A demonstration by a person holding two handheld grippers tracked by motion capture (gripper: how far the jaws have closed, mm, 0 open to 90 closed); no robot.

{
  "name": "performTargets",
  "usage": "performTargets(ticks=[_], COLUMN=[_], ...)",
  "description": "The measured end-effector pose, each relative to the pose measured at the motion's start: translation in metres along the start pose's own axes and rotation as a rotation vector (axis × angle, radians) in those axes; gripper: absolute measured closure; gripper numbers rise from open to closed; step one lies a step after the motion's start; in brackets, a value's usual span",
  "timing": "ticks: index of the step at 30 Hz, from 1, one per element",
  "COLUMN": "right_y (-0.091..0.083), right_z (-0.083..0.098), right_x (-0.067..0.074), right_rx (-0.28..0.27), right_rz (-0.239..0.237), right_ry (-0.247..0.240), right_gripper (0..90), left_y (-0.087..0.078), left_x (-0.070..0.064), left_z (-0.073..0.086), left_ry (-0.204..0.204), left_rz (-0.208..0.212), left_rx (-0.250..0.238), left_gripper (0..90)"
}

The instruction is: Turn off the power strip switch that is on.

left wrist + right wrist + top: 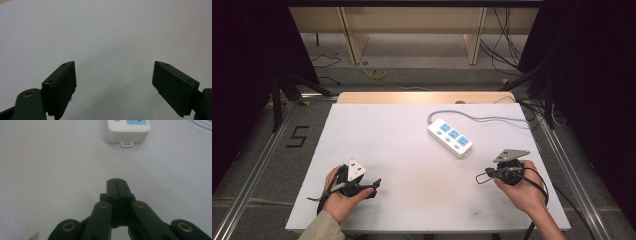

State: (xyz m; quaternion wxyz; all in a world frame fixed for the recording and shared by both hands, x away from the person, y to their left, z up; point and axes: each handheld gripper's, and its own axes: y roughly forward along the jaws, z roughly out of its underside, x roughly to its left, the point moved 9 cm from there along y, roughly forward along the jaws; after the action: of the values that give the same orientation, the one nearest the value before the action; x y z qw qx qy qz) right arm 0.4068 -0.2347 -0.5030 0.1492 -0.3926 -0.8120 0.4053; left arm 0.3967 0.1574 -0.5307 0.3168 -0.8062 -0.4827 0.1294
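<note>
A white power strip (pixel 450 137) with blue sockets lies on the white table (pixel 402 150), right of centre, and its grey cable (pixel 492 119) trails off to the right. Its near end (pixel 128 130) sits ahead of my right gripper (pixel 116 181), whose jaws are shut together with nothing between them. A hand holds that right gripper (pixel 479 178) low at the table's front right, pointing left. My left gripper (pixel 113 82) is open wide over bare table, holding nothing. The other hand holds that left gripper (pixel 376 186) at the front left, pointing right.
The table's front edge (pixel 427 229) runs just below both hands. Beyond the far edge are a wooden board (pixel 422 97), floor cables and wooden legs. Dark frames stand on both sides.
</note>
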Motion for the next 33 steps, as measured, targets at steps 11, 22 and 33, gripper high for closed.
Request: performTargets(ticks=[11,22,33], right_y=[0.002,0.008,0.013], right_z=[-0.007,-0.015,-0.019], right_x=[-0.003,-0.004,-0.006], right_rx=[0.009,0.028,0.048], right_rz=[0.0,0.002,0.001], right_ry=[0.005,-0.006,-0.009], right_gripper=[90.0,90.0,90.0], left_y=[0.001,0.001,0.001], left_x=[-0.002,-0.003,-0.003], left_z=[0.0,0.0,0.0], left_ry=[0.004,0.004,0.005], left_rz=[0.001,0.001,0.004], left_rx=[0.001,-0.001,0.001], left_gripper=[19.4,19.9,19.9])
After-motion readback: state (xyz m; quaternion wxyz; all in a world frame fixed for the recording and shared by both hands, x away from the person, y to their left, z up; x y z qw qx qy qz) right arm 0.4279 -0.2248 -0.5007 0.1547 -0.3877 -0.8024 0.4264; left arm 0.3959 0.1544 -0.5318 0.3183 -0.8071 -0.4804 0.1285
